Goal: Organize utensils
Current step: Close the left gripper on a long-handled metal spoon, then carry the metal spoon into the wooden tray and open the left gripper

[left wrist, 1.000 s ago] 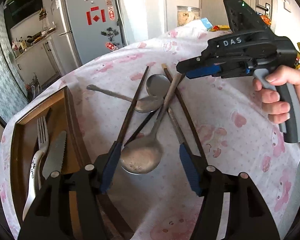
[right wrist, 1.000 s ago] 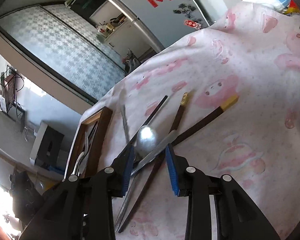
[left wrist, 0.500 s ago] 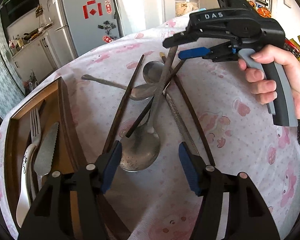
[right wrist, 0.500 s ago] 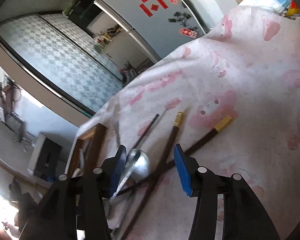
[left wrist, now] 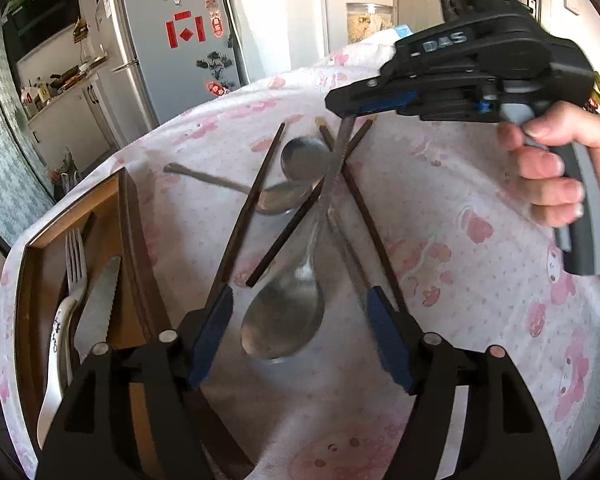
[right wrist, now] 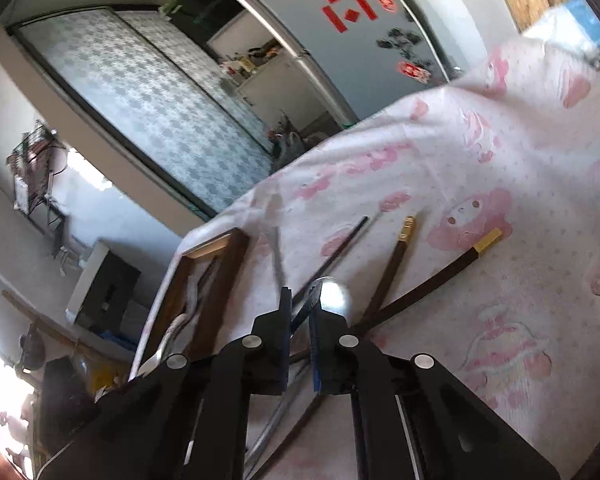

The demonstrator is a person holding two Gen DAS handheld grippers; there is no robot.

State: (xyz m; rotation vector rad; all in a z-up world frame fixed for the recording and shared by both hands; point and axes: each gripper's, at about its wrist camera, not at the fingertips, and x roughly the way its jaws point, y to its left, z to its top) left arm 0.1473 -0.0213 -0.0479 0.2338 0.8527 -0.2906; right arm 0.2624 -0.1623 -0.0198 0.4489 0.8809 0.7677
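Right gripper (left wrist: pixel 346 108) clamped on big spoon (left wrist: pixel 288 320) handle tip; left gripper (left wrist: pixel 300 320) opening, empty, straddling bowl. Lift slow, clear crossed chopsticks (left wrist: pixel 244 216), then swing toward wooden tray (left wrist: pixel 136 240).

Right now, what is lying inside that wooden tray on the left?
In the wooden tray lie a fork, a serrated knife and a white-handled utensil. Its near end is hidden behind the left hand-held gripper.

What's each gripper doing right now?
Left gripper: jaws opening, nothing held, bowl of large spoon between them.
Right gripper: shut on that spoon's handle.
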